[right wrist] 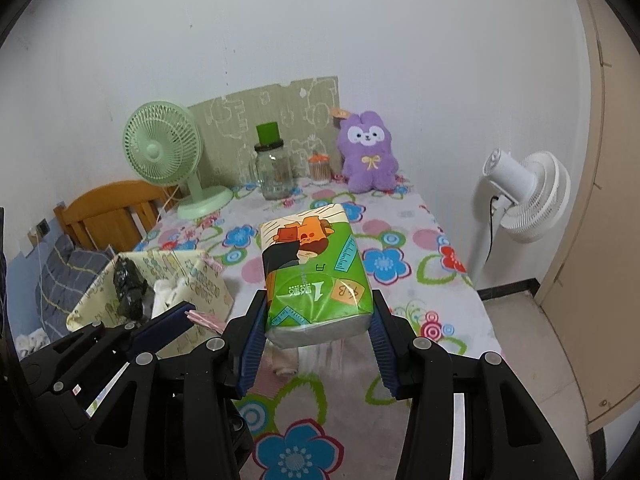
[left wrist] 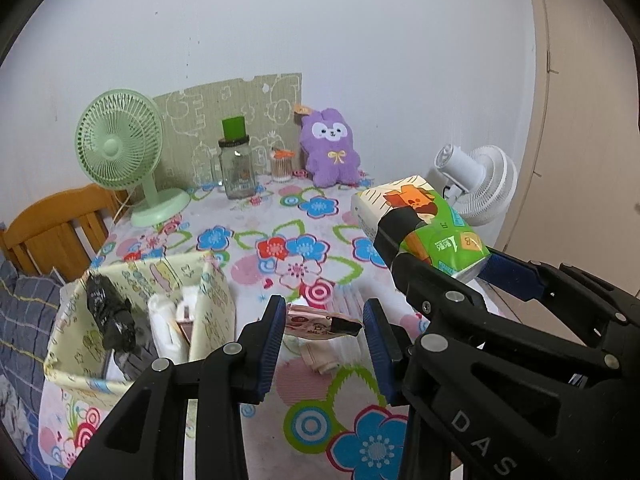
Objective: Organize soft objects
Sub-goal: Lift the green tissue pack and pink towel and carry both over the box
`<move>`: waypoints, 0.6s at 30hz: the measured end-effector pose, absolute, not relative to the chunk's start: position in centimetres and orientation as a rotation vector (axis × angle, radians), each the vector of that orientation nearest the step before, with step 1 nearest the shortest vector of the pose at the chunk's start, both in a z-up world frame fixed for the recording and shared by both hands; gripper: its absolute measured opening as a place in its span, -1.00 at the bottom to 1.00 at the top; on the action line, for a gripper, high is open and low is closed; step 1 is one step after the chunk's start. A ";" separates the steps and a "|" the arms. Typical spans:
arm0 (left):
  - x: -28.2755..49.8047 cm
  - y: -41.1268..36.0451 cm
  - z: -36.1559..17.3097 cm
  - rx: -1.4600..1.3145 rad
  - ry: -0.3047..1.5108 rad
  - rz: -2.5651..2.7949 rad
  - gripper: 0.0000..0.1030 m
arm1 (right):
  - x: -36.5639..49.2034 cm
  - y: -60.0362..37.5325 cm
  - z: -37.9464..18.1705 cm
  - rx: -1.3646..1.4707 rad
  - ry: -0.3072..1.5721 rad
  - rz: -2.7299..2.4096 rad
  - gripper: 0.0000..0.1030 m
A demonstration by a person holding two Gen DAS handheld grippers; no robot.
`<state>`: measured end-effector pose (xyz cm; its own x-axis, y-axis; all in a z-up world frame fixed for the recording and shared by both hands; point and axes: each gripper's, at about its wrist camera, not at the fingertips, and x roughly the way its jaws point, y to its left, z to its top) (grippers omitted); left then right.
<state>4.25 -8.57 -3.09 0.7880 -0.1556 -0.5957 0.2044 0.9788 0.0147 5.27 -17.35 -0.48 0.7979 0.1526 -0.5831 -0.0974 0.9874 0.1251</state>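
Observation:
My right gripper [right wrist: 318, 344] is shut on a green tissue pack [right wrist: 314, 272] and holds it above the floral table; the pack also shows in the left wrist view [left wrist: 420, 220]. My left gripper [left wrist: 326, 344] is open and empty, just above a pink-wrapped packet [left wrist: 320, 322] and a folded beige cloth [left wrist: 324, 354] lying on the table. A yellow patterned fabric box [left wrist: 132, 320] stands at the left with a black bundle [left wrist: 110, 316] and white soft items [left wrist: 166, 328] inside. A purple plush bunny [left wrist: 332, 152] sits at the far edge.
A green desk fan [left wrist: 124, 152], a glass jar with a green lid [left wrist: 238, 164] and a cotton swab tub [left wrist: 282, 166] stand at the back by a patterned board. A white floor fan [right wrist: 524, 196] stands right of the table. A wooden chair [left wrist: 52, 228] is at left.

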 end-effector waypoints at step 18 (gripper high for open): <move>5.7 -5.8 -0.3 0.086 0.572 -0.175 -0.21 | 7.1 -14.6 2.8 0.053 0.596 0.169 -0.01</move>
<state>5.66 -5.78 -0.25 0.8264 -0.1410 -0.5451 0.1886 0.9815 0.0320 7.08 -14.58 2.78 0.8140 0.1736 -0.5542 -0.1432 0.9848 0.0981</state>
